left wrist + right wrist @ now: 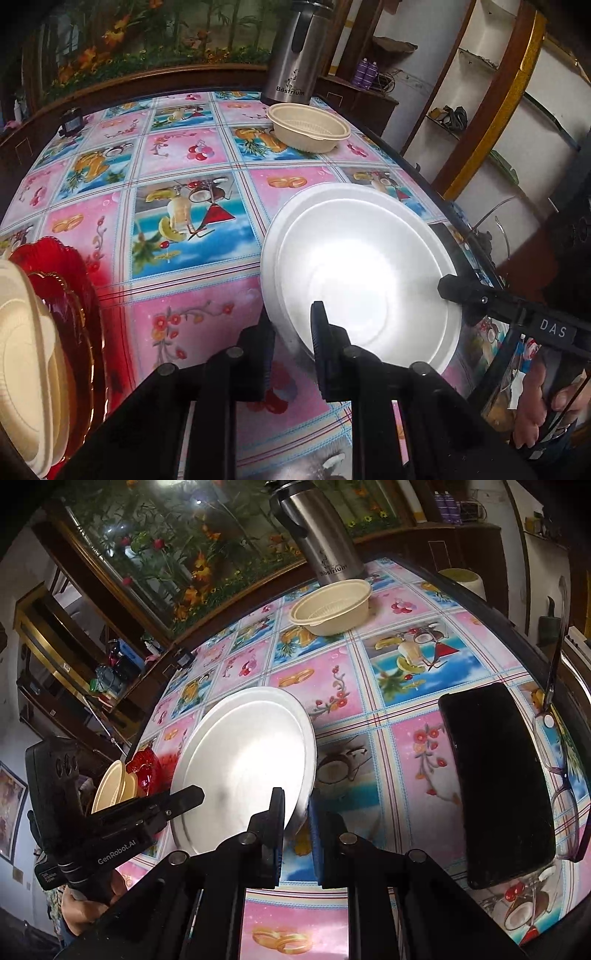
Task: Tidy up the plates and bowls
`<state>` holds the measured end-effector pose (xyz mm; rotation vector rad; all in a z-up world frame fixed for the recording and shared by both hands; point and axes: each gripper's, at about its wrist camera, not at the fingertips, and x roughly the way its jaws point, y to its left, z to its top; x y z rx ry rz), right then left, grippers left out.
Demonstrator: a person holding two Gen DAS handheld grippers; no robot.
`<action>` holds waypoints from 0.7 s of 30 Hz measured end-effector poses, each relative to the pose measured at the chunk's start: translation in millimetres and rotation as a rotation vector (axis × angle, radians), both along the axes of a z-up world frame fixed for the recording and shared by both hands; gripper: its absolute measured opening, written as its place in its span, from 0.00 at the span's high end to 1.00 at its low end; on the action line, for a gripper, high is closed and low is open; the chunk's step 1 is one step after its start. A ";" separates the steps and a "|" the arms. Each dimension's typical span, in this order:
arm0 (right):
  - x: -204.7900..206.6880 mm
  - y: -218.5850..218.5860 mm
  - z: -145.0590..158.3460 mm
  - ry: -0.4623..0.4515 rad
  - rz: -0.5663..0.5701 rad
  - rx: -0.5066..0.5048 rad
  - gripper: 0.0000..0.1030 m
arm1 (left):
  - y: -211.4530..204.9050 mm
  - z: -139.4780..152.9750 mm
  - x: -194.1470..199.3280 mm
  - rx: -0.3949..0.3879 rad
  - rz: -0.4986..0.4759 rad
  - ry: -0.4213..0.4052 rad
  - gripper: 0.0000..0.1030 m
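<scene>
In the left wrist view my left claw (291, 332) is clamped on the near rim of the white plate (354, 266), one finger under the edge, the other on top. The plate is empty and sits near the table's (192, 295) right edge. My right claw (456, 290) bites the plate's far right rim, its tip the only part I can see well. Beyond, a cream bowl (308, 127) stands empty in front of a steel flask (291, 55), whose top is cut off. At the left edge a red dish (66, 280) lies under stacked cream bowls (26, 354), both cropped by the frame.

In the right wrist view my right claw (297, 812) is closed on the plate's (240, 768) rim, the edge pinched between the pads. The left claw (188, 799) grips the opposite side, and its body hides the plate's lower left. The cream bowl (330, 607) sits empty by the flask (321, 542). The cream stack (114, 786) and red dish (147, 771) are mostly hidden behind the left claw. A black case (498, 779) lies to the right, glasses (561, 775) just beside it.
</scene>
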<state>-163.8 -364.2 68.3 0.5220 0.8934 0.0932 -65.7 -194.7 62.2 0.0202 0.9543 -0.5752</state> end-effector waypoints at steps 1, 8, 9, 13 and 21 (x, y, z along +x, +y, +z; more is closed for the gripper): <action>-0.6 1.9 0.7 0.000 0.003 0.001 0.86 | 3.3 2.0 -2.1 -0.002 0.004 -0.005 0.84; -0.6 18.2 13.5 -0.021 0.032 -0.018 0.86 | 20.9 20.3 -12.0 -0.025 0.023 -0.045 0.81; -0.7 20.5 16.2 -0.025 0.036 -0.021 0.86 | 23.0 22.7 -13.5 -0.029 0.025 -0.050 0.80; 0.9 32.1 27.4 -0.040 0.056 -0.039 0.86 | 34.8 33.4 -19.4 -0.040 0.039 -0.081 0.77; 13.8 65.9 47.2 -0.073 0.118 -0.083 0.86 | 74.3 54.8 -26.1 -0.065 0.104 -0.133 0.73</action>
